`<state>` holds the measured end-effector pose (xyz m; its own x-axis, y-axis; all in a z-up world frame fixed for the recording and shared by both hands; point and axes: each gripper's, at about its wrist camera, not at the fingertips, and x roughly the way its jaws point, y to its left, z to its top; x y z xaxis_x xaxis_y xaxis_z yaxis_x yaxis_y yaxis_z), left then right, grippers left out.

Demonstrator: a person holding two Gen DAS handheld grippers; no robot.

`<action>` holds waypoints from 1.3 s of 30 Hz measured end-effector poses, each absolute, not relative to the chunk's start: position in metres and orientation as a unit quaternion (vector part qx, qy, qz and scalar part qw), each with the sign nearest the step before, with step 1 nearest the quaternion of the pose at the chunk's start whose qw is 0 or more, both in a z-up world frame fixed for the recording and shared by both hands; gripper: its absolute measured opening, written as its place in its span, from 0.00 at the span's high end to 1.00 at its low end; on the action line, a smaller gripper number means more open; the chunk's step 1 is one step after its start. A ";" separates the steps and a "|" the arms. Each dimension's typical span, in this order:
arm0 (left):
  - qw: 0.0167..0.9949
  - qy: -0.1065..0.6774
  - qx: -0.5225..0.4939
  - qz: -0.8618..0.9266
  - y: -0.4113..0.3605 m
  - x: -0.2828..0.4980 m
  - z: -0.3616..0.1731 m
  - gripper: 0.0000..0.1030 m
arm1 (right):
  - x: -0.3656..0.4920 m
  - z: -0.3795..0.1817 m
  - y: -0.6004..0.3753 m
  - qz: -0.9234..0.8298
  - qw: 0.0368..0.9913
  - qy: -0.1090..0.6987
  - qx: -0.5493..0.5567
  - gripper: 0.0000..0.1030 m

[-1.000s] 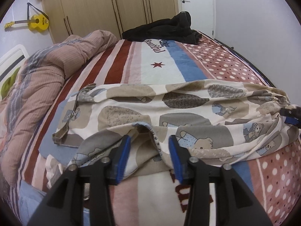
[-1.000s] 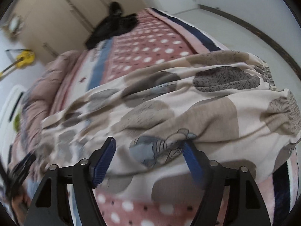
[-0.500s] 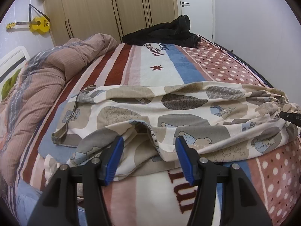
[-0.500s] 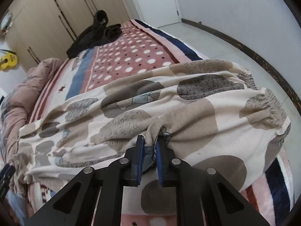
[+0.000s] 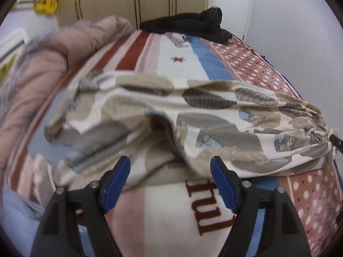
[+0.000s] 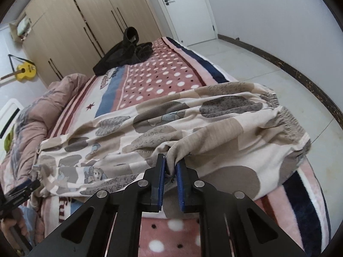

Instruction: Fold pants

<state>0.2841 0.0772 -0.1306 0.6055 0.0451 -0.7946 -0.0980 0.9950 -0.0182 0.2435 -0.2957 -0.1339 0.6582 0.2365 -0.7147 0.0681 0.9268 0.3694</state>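
Cream pants with grey, tan and bear patches (image 5: 214, 115) lie across the bed, waistband toward the right edge. They also show in the right wrist view (image 6: 214, 128). My left gripper (image 5: 170, 169) is open and empty, just in front of the pants' near edge. My right gripper (image 6: 170, 165) is shut on a bunched fold of the pants near the waistband (image 6: 289, 117) and lifts it slightly. The right gripper's tip shows at the far right of the left wrist view (image 5: 336, 142). The left gripper shows at the left edge of the right wrist view (image 6: 19, 192).
The bed has a striped and dotted blanket (image 5: 182, 68). A pink duvet (image 5: 42, 64) is heaped on the left. A black garment (image 5: 193, 24) lies at the far end. Wardrobes (image 6: 85, 25), a yellow guitar (image 6: 25, 71) and a door (image 6: 182, 6) stand beyond. Floor (image 6: 268, 64) lies right of the bed.
My right gripper closed on a fold of the pants and has raised it a little. My left gripper let go, opened wider and pulled back from the pants' edge.
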 end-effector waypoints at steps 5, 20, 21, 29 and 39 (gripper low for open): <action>0.880 0.464 -0.093 0.028 0.089 0.284 -0.147 0.28 | 0.218 -0.138 -0.312 0.051 0.892 0.398 0.207 0.96; 0.875 0.430 -0.196 0.105 0.152 0.298 -0.142 0.21 | 0.166 -0.142 -0.345 0.040 0.899 0.379 0.216 0.96; 0.870 0.436 -0.201 0.111 0.156 0.301 -0.145 0.21 | 0.164 -0.143 -0.347 0.040 0.897 0.381 0.219 0.96; 0.832 0.489 -0.241 0.105 0.172 0.302 -0.161 0.34 | 0.154 -0.152 -0.348 0.039 0.892 0.392 0.222 0.96; 0.796 0.486 -0.361 0.029 0.183 0.295 -0.159 0.29 | 0.149 -0.152 -0.347 0.043 0.890 0.394 0.224 0.96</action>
<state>0.2953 0.1832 -0.1588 0.5269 -0.3040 -0.7937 -0.3961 0.7384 -0.5458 0.1487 -0.3465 -0.1520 0.6856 0.2533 -0.6825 0.1003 0.8957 0.4332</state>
